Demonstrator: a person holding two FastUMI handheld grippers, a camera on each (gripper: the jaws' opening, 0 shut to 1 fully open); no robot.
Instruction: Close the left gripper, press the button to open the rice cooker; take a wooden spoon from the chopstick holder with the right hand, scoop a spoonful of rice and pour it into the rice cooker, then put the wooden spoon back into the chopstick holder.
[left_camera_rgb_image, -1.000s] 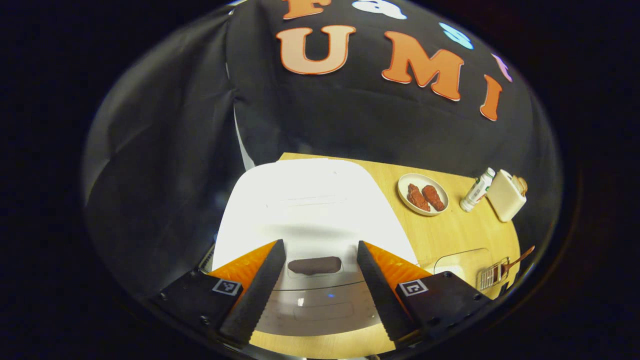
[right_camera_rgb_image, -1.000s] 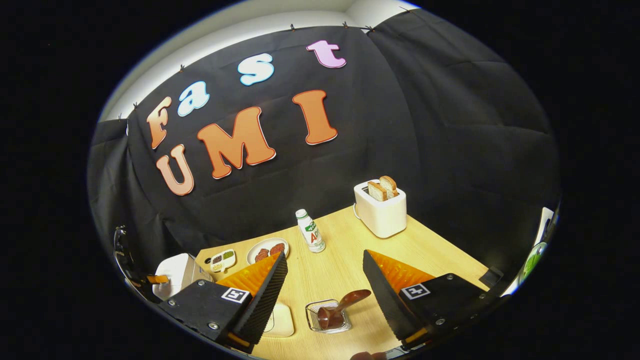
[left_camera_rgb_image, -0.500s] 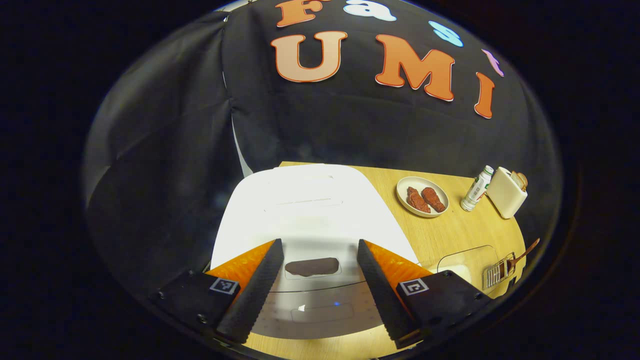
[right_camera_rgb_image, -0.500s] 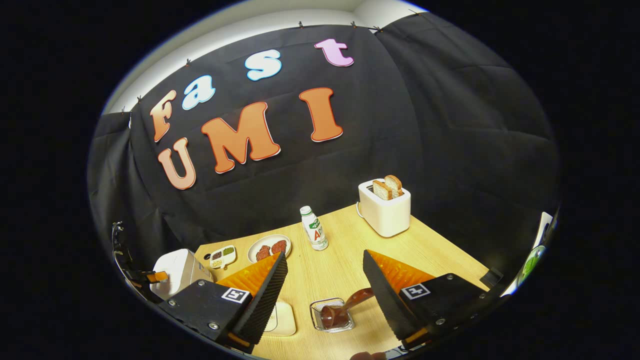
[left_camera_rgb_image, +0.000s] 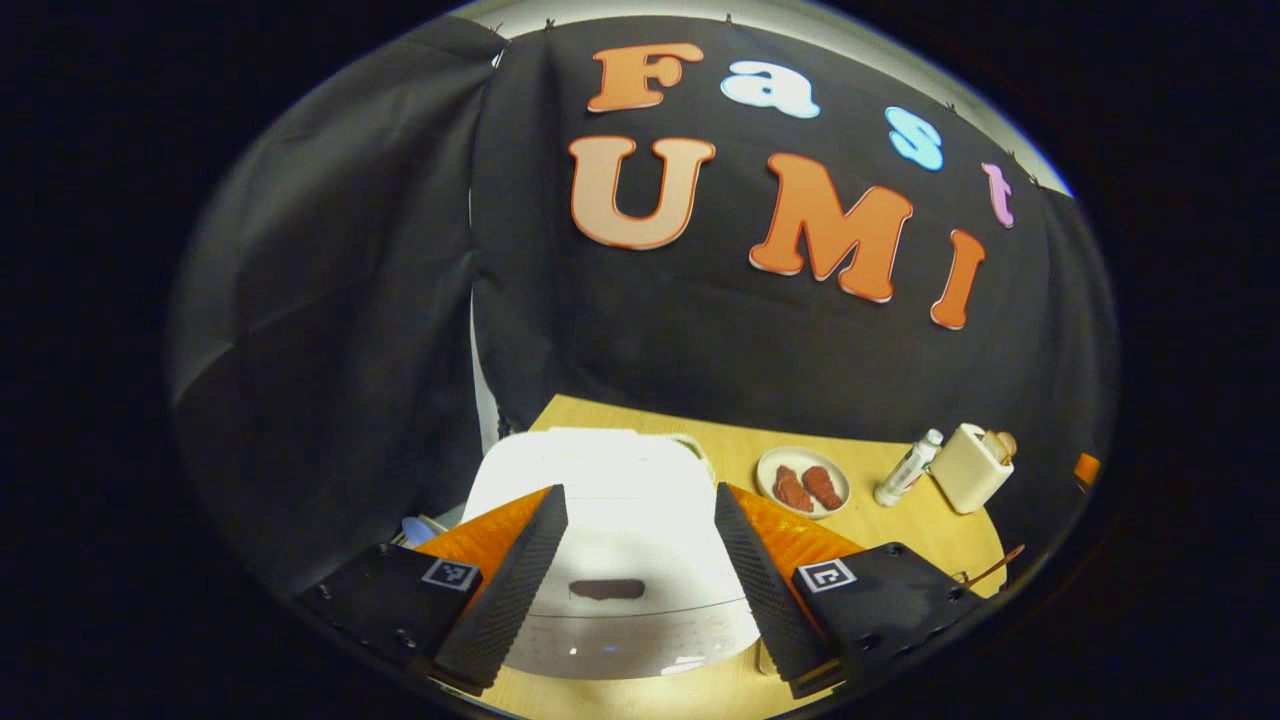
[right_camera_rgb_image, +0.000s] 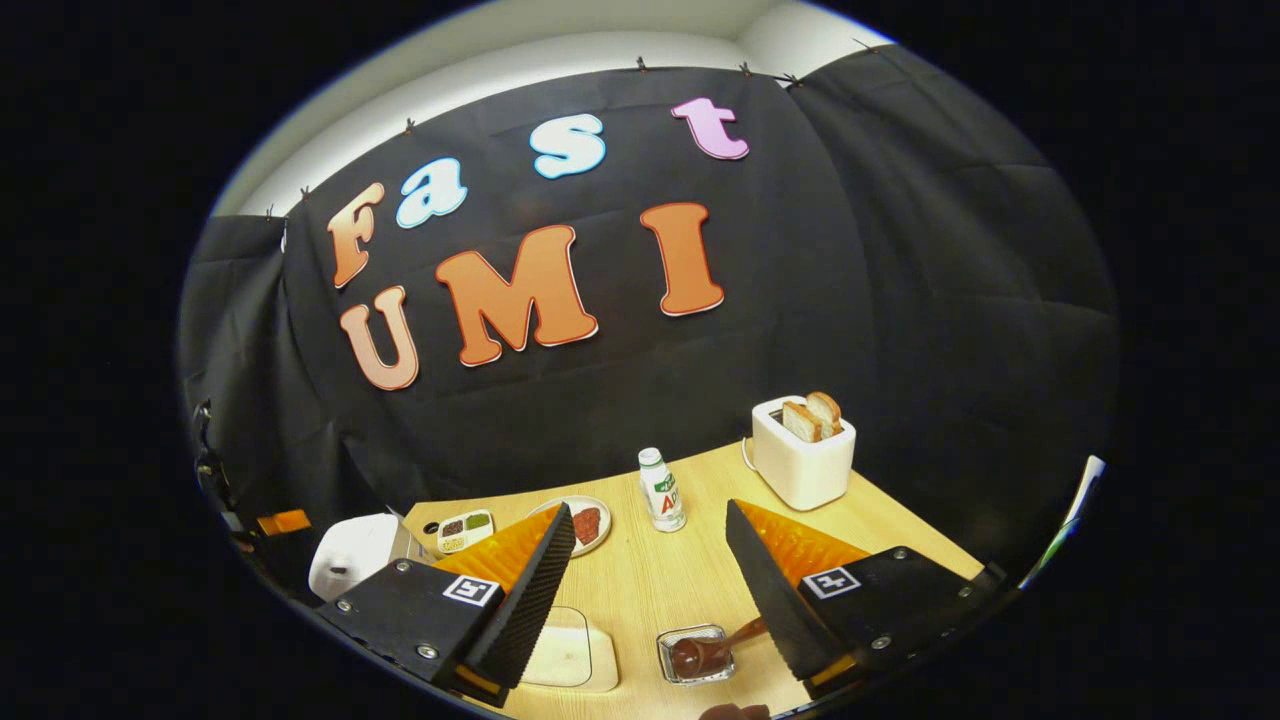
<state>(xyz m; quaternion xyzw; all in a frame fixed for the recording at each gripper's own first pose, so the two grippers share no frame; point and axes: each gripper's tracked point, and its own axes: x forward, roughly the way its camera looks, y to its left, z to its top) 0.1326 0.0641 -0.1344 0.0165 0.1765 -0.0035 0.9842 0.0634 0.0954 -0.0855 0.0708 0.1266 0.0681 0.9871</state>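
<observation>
While both grippers are hovering over the desk (right_camera_rgb_image: 650, 585), their jaws are standing wide open, gripping nothing. Left gripper (left_camera_rgb_image: 640, 560) is framing the closed cooker (left_camera_rgb_image: 610, 520), its dark button (left_camera_rgb_image: 607, 589) lying between the jaws. Right gripper (right_camera_rgb_image: 650, 575) is sitting above the holder (right_camera_rgb_image: 695, 655), the spoon (right_camera_rgb_image: 712, 650) resting inside, leaning toward the right jaw.

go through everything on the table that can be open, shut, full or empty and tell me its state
rice cooker: lid shut
wooden spoon: in its holder
chopstick holder: upright, holding the spoon
toaster: two bread slices sticking up
bottle: upright, capped
left gripper: open
right gripper: open
</observation>
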